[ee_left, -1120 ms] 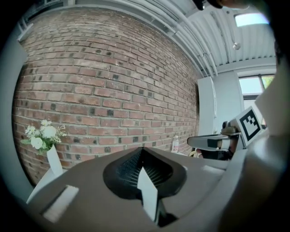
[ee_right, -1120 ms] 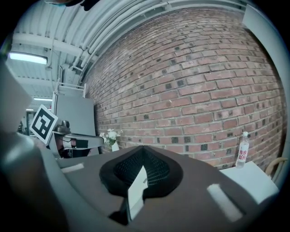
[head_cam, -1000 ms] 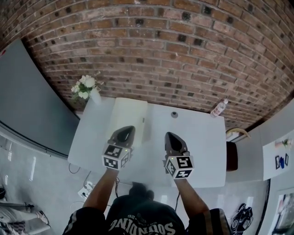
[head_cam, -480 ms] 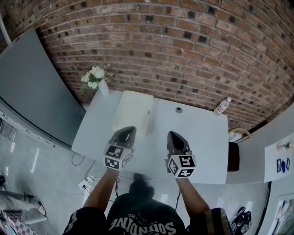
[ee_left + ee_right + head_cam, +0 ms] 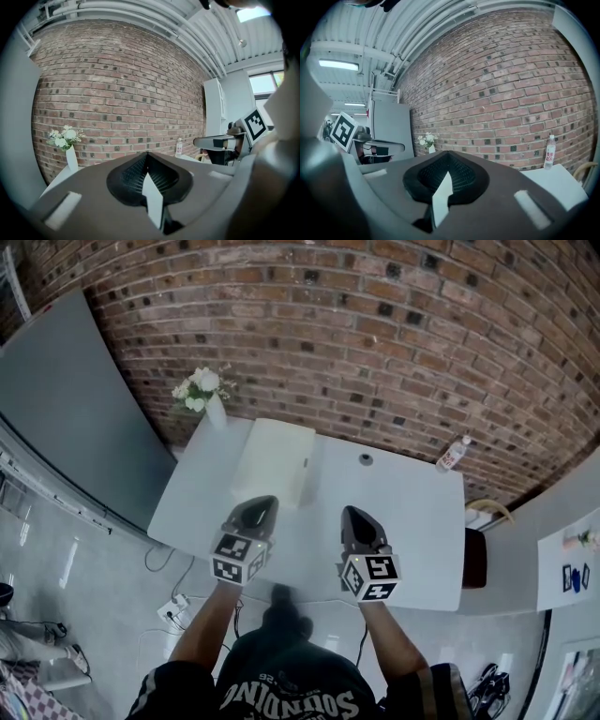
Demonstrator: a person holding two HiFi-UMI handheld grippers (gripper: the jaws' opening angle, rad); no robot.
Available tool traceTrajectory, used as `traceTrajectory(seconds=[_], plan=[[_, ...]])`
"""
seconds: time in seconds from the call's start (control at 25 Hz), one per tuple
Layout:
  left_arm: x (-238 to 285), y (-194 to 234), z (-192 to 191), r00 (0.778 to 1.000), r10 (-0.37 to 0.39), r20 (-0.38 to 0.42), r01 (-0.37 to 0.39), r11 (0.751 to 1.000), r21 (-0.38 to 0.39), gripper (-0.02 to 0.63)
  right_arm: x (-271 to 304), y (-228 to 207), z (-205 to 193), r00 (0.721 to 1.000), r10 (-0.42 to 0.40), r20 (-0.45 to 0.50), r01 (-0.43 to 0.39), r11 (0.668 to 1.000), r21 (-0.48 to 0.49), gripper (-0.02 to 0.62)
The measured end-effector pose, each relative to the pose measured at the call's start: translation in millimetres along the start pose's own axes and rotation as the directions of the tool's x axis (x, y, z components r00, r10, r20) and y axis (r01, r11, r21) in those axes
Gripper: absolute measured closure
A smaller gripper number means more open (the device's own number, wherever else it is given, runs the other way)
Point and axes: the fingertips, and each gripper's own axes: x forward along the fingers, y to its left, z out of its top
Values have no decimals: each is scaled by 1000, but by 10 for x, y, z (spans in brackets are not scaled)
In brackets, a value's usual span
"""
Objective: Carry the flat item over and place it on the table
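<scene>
1. The flat item [image 5: 272, 460], a pale cream rectangle, lies on the far left part of the white tabletop [image 5: 412, 521]. No gripper touches it.
2. The left gripper [image 5: 261, 504] hangs over the near half of the tabletop, just on the near side of the flat item and pointing toward it.
3. In the left gripper view, the dark ribbed fingers [image 5: 126, 176] are pressed together at their tips. The head view shows nothing carried in them.
4. The right gripper [image 5: 349, 512] is held beside the left one, apart from it, over the middle of the tabletop and pointing toward the brick wall [image 5: 375, 343].
5. In the right gripper view, its fingers [image 5: 459, 176] also meet at the tips, closed on nothing that can be made out.
6. A white vase of flowers [image 5: 208, 395] stands at the far left corner of the tabletop, just beyond the flat item.
7. A small clear bottle [image 5: 452, 456] stands at the far right corner, well apart from the flat item.
8. A small round thing [image 5: 366, 459] sits near the far edge, between the flat item and the bottle; it is too small to identify.
9. A grey panel [image 5: 66, 418] stands to the left of the tabletop.
</scene>
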Motion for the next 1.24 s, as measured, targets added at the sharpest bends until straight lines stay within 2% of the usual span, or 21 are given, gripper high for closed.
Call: traceTrajectory(seconds=[0.36, 0.52, 1.24], plan=[[-107, -8, -48, 1000, -1, 1, 1, 1000, -4, 597, -89, 17, 5, 1000, -24, 11, 24, 1000, -9, 596], [-126, 7, -31, 1000, -2, 10, 2, 1000, -28, 597, -96, 11, 9, 1000, -26, 10, 26, 1000, -4, 596], [-123, 40, -37, 1000, -11, 5, 11, 1000, -29, 597, -36, 27, 20, 1000, -27, 12, 27, 1000, -10, 595]])
